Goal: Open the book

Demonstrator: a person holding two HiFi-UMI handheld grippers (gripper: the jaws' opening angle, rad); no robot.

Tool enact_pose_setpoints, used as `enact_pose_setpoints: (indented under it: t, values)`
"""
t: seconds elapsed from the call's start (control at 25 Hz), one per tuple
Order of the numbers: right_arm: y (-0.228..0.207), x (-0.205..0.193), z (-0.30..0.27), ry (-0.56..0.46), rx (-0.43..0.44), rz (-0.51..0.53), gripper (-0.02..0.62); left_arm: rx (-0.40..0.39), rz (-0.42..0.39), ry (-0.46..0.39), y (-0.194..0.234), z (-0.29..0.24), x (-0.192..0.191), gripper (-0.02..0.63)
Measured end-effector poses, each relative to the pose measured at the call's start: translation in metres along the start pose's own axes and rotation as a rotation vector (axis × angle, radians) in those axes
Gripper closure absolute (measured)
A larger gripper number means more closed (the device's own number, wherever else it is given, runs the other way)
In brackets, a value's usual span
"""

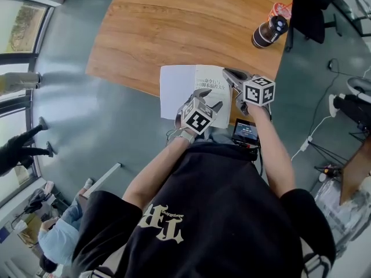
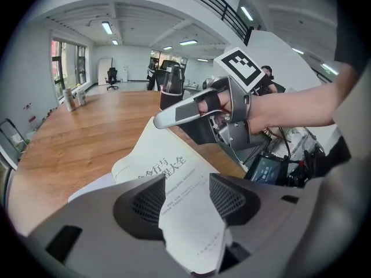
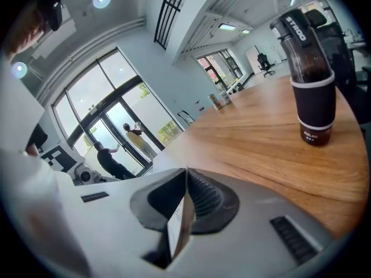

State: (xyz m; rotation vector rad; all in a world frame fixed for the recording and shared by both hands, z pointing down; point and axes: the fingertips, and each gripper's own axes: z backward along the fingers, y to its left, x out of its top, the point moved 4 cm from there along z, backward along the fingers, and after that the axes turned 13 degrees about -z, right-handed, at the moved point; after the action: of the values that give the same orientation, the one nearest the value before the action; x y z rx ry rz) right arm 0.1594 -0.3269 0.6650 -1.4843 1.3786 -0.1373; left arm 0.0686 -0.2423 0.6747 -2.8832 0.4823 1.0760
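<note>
Book (image 1: 177, 91) lies on the wooden surface (image 1: 174, 28) at its near edge. It is well apart from the bottle (image 1: 268, 32), below and left of it in my head view. A blank white page shows on the side of the book farther from the bottle. A printed leaf (image 1: 215, 94) rises from the side nearer to it.

My right gripper (image 1: 229, 74) is the closer one to the bottle. Its jaws are clenched on the top corner of that leaf, and in its own view the sheet (image 3: 177, 225) stands edge-on, pinched between the pads. The bottle (image 3: 310, 86) stands upright beyond it.

My left gripper (image 1: 210, 100) sits farther from the bottle, over the leaf's lower part. Its jaws are released: the pads stand apart, with the leaf (image 2: 174, 178) running between them and neither pad pressing it. From there I see the right gripper (image 2: 159, 120) holding the raised corner, the bottle (image 2: 172, 86) behind it. A small device with a lit screen (image 1: 246, 132) sits off the surface's near edge, straight below the bottle in my head view.
</note>
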Motion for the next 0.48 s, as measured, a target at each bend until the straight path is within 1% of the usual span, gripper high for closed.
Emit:
enact_pose_setpoints:
  t: [0.08,0.2,0.32,0.48]
  values:
    - [0.010,0.002,-0.003,0.000,0.024,0.004,0.592,0.022,0.010,-0.014,-0.002,0.009,0.009,0.377]
    - [0.021,0.002,-0.008,0.003,0.056,0.004,0.591,0.045,0.019,-0.066,-0.007,0.027,0.027,0.377]
    - [0.031,0.006,-0.013,0.010,0.086,0.011,0.591,0.051,0.017,-0.110,-0.017,0.044,0.040,0.377]
    - [0.042,0.015,-0.019,0.017,0.131,0.009,0.588,0.047,-0.003,-0.113,-0.034,0.053,0.044,0.377]
